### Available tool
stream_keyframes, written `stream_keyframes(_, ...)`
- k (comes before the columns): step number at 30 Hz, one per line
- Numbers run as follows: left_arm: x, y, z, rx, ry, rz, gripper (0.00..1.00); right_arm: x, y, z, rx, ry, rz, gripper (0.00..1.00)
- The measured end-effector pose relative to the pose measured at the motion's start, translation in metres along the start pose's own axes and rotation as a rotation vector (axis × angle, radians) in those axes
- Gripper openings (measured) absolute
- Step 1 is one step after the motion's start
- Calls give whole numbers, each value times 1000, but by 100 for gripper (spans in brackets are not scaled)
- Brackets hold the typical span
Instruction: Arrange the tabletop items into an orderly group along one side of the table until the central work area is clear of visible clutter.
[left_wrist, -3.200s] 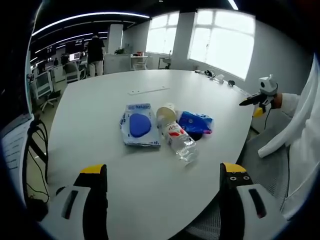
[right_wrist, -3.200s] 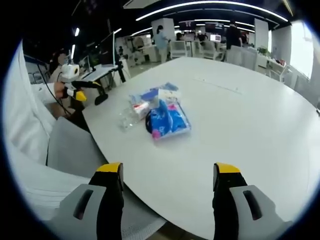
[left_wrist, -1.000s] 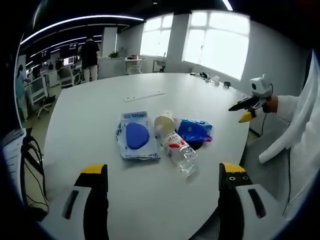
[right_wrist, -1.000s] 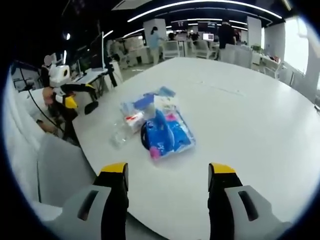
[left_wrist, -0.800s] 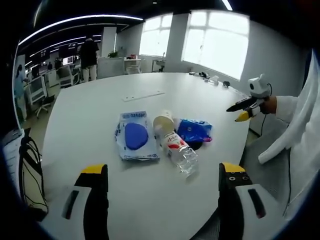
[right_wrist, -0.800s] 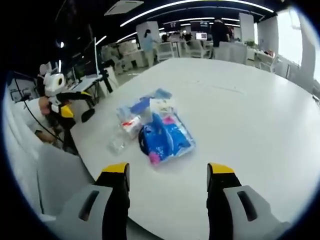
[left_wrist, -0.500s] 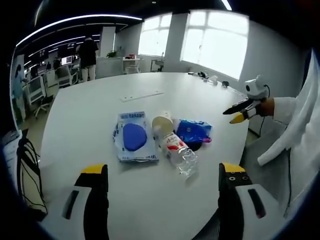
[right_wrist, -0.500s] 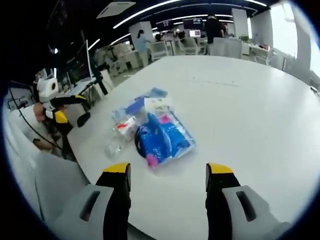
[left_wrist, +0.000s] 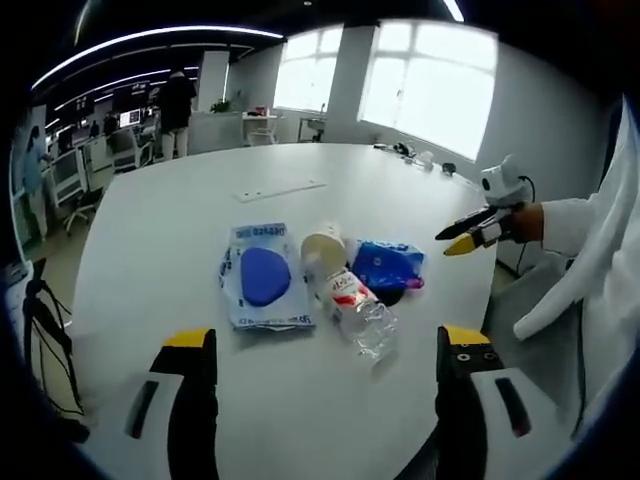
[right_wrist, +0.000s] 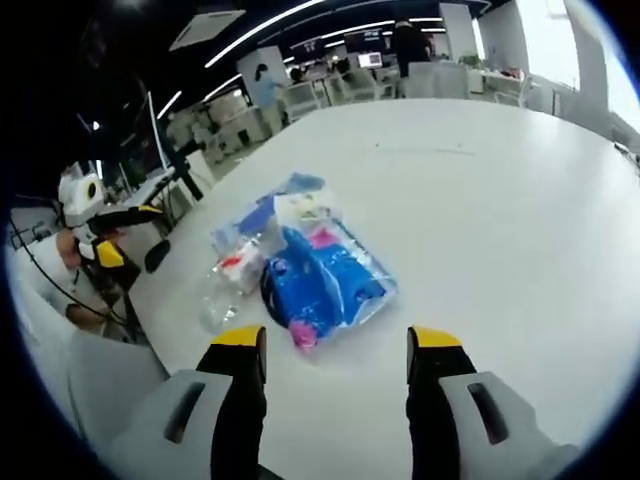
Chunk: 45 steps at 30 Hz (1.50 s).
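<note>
Indoors, both tongs (left_wrist: 325, 345) (right_wrist: 335, 345) gape wide over a white table (left_wrist: 180, 215) in an office.

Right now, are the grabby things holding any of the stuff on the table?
No, nothing is held. The left gripper and right gripper both have open jaws with bare white table between them, short of the clear plastic bottle and blue packets.

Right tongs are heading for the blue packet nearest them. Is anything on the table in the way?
Nothing visible. In the right gripper view the right tongs stand open with only bare table between them and the blue packet. The clear bottle lies beside it, toward the left tongs, not in the path.
</note>
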<state>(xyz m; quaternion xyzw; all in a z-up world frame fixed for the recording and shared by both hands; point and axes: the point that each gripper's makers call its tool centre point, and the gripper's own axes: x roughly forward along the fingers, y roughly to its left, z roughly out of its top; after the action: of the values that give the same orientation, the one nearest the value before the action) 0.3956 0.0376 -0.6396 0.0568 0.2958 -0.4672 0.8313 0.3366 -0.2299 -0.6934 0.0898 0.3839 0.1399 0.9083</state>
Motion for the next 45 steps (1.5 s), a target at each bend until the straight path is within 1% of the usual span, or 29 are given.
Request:
stream_keyframes(3,3,0,0,-1,1,-4,93,6,-1,-1,0,7,-7,53)
stream_keyframes(10,14,-1,0,-6,7,-20,93,21,-5,-10,29,41,-24,48)
stream_keyframes(12,17,-1,1,-8,7,-23,93,25,-5,-12,40,43,-28,46)
stream_keyframes(15,21,-2,2,-8,9,-29,93,28,-5,-14,50,49,-30,42)
stream_keyframes(19,26,-2,3,-6,12,-39,93,34,-6,-16,71,56,-32,40)
stream_keyframes(21,28,-2,3,-7,12,-43,93,37,-6,-16,82,56,-32,37)
stream_keyframes(30,38,-7,5,-2,18,-65,93,47,-6,-19,119,67,-40,28)
stream_keyframes(32,39,-8,5,0,19,-68,92,48,-6,-22,132,79,-43,25)
stream_keyframes(39,46,-13,11,11,16,-85,91,49,-10,-26,153,85,-66,9)
stream_keyframes(41,49,-15,12,12,16,-90,91,48,-11,-26,170,80,-74,8)
stream_keyframes(45,53,-21,14,21,16,-104,89,47,-13,-27,191,79,-83,1)
